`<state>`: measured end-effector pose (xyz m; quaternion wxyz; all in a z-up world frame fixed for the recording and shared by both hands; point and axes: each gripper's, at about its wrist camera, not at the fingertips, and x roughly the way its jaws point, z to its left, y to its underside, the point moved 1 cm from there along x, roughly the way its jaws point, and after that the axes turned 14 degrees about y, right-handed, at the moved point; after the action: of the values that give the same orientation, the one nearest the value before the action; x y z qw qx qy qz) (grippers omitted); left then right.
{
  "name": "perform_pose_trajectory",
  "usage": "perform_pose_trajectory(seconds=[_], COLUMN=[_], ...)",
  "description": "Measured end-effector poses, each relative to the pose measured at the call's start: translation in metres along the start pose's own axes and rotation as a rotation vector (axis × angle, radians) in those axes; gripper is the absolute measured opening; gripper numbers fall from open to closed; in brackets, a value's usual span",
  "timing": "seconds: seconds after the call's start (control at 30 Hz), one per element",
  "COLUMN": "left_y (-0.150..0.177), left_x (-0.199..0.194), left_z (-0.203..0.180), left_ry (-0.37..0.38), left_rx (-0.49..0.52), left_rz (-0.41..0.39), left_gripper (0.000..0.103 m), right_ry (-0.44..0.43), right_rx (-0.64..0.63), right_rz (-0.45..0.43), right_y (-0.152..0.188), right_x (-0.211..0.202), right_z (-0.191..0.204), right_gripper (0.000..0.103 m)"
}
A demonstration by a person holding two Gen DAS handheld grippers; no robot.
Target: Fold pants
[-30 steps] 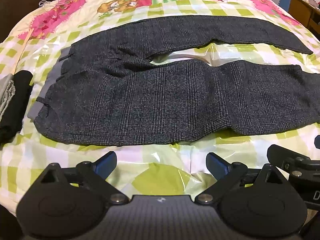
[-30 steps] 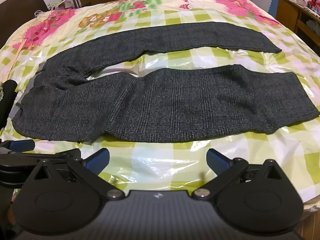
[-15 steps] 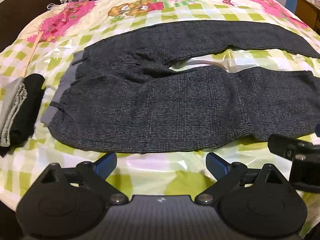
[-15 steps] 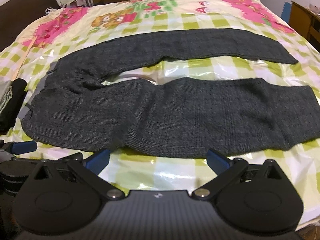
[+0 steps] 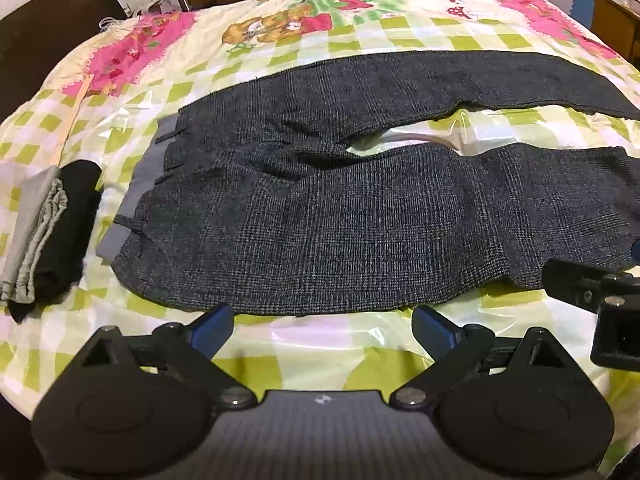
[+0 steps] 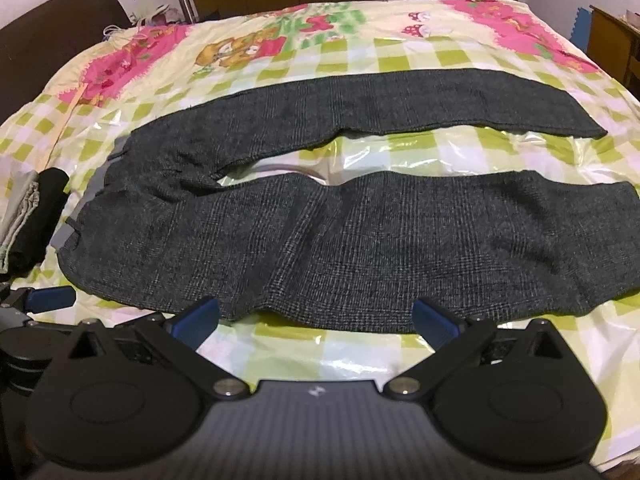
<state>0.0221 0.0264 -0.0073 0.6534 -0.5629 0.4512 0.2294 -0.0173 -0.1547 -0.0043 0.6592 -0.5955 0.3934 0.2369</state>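
Dark grey checked pants lie flat on the bed, waistband to the left, both legs spread apart and running right; they also show in the right wrist view. My left gripper is open and empty, just in front of the near edge of the pants below the hip. My right gripper is open and empty, just in front of the near leg's lower edge. Part of the right gripper shows at the right edge of the left wrist view.
The bed has a green-checked, pink-patterned cover under clear plastic. A stack of folded grey and black clothes lies left of the waistband. A dark headboard is at far left, wooden furniture at far right.
Both grippers have pulled back and lifted slightly, so more of the bed and the folded stack show. The pants have not moved. Both grippers stayed open.
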Motion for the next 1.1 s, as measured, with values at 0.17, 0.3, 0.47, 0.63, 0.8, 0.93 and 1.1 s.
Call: perform_pose_trajectory(seconds=[0.17,0.3,0.47,0.63,0.8,0.93,1.1], left_y=[-0.001,-0.002,-0.013,-0.027,-0.029,-0.029,-0.032], left_x=[-0.007,-0.014,-0.011,-0.003,0.013,0.032,0.055], left_z=[-0.001,-0.005,-0.004,0.012,0.031,0.043,0.053], left_ry=[-0.009,-0.023,0.019,0.027,0.001,0.014,0.026], left_rx=[-0.005,0.009,0.017,0.044,0.056,0.047,0.042], left_rz=[-0.005,-0.008,-0.007,-0.019,-0.003,0.033,0.047], left_gripper=[0.103,0.103,0.103,0.103,0.103,0.103,0.103], right_ry=[-0.019,-0.039,-0.053,-0.037,-0.023,0.009,0.060], right_rx=[-0.002,0.005,-0.001,-0.025,-0.060,-0.071,-0.060], right_rz=[-0.012,-0.023,-0.027,-0.038,-0.032,0.010,0.053], right_y=[0.000,-0.002,-0.006,-0.023,-0.034,-0.033,-0.035], right_x=[-0.003,-0.005,-0.006,0.002,0.022,0.044,0.072], right_z=[-0.004,-0.008,-0.013,-0.009,0.005,0.005,-0.004], right_gripper=[0.102,0.102,0.102,0.102,0.102,0.102,0.102])
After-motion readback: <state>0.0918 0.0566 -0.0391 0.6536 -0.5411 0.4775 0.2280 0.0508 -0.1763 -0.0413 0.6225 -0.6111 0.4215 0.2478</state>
